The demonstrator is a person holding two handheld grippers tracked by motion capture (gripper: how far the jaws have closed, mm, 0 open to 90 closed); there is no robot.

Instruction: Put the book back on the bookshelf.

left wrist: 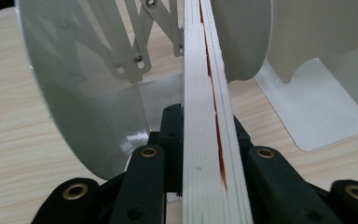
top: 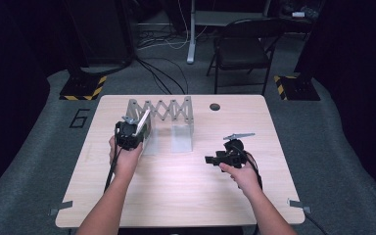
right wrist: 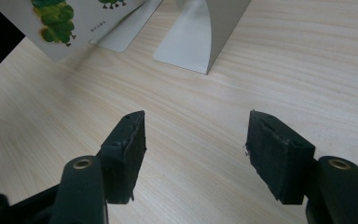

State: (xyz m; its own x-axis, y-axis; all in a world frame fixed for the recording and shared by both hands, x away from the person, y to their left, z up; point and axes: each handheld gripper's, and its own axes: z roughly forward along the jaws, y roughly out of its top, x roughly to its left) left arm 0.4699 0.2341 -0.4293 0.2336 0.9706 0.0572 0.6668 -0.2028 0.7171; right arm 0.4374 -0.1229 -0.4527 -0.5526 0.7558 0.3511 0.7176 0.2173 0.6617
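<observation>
Book (left wrist: 212, 140), a thin white one with an illustrated cover, stands on edge between the jaws of the left tongs (top: 129, 134), which are clamped on it near the spine; in the left gripper view its page edges run straight up from between the two black jaws. It is held at the left end of a grey expanding book rack (top: 164, 115) on the far part of the wooden counter (top: 176, 191), just beside the rack's left plate (left wrist: 84, 107), with the rack's scissor links behind it. One book, one rack with two upright end plates, and two tongs can be counted. The right tongs (right wrist: 193, 149) hover low over bare counter, well apart from the rack, their jaws partly apart and holding nothing; the book's cover (right wrist: 60, 21) shows green figures at the top of the right gripper view.
</observation>
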